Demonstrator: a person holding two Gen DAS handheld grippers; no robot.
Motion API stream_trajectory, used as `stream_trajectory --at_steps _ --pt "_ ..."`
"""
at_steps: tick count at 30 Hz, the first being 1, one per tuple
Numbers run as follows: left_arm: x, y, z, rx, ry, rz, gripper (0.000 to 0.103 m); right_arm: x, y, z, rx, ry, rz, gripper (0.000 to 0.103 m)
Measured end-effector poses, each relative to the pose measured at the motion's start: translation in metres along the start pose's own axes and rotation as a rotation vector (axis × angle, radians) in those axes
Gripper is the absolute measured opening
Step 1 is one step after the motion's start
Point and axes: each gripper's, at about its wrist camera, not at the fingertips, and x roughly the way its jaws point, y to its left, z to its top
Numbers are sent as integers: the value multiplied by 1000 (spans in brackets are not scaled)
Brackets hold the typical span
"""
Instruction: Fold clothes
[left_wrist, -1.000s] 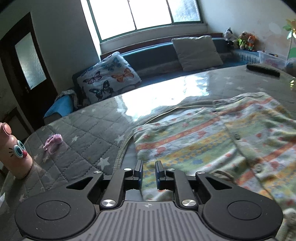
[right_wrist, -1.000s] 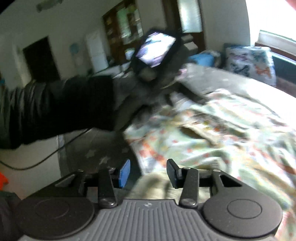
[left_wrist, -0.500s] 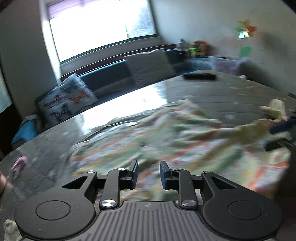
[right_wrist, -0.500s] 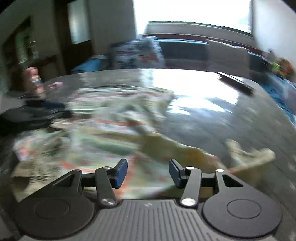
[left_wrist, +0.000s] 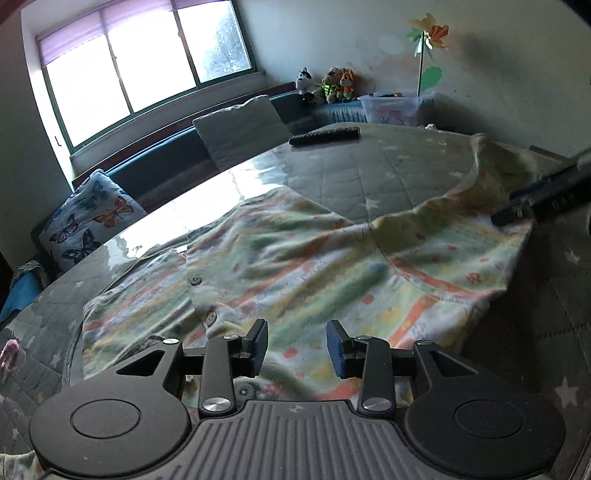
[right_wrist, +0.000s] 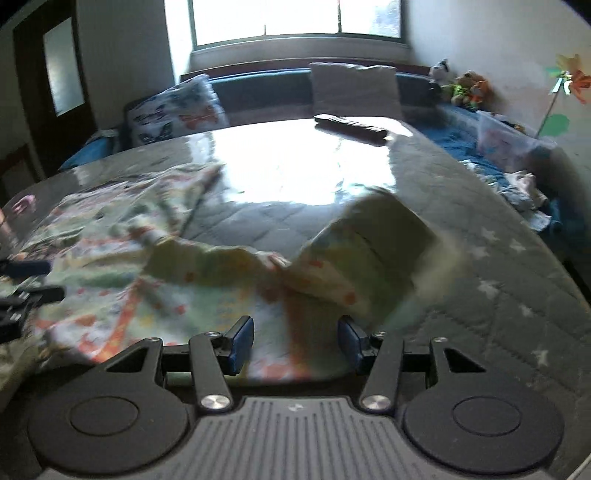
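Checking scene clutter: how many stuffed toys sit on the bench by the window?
3, side by side at the bench's corner: a black-and-white toy, a brown toy, an orange toy. Others may be hidden.

Two matte-black handheld tools: the left gripper (left_wrist: 297, 345) and right gripper (right_wrist: 296, 341) each show a ribbed grey top plate, twin round discs, silver screw heads on angular black linkages, and short fingers with blue pads (right_wrist: 240, 343).

Garment sleeve (right_wrist: 373, 254) motion-blurred; pink object (left_wrist: 9, 354) cut by edge.
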Motion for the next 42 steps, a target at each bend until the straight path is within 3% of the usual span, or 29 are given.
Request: stream_trajectory --at_steps 7,17,30,36,38,40,42 --pt "-3 -2 -7 0 12 5 43 9 -35 6 54 -11 -85 52" --pt "-7 -8 -8 19 10 -2 47 17 -30 24 37 -57 -15 52" --pt "-7 -9 -12 33 1 0 49 44 -42 34 -7 -58 -140 52" --pt "-7 -11 -11 37 4 8 53 42 -16 36 -55 -77 0 53" --pt "-8 -11 -11 35 5 9 54 51 -11 34 -80 -57 -13 54" --pt "-10 -12 -12 34 5 6 54 55 -15 35 -64 -61 -16 62" --pt "-11 -14 -12 36 3 3 54 55 -22 38 -39 -63 -30 61"
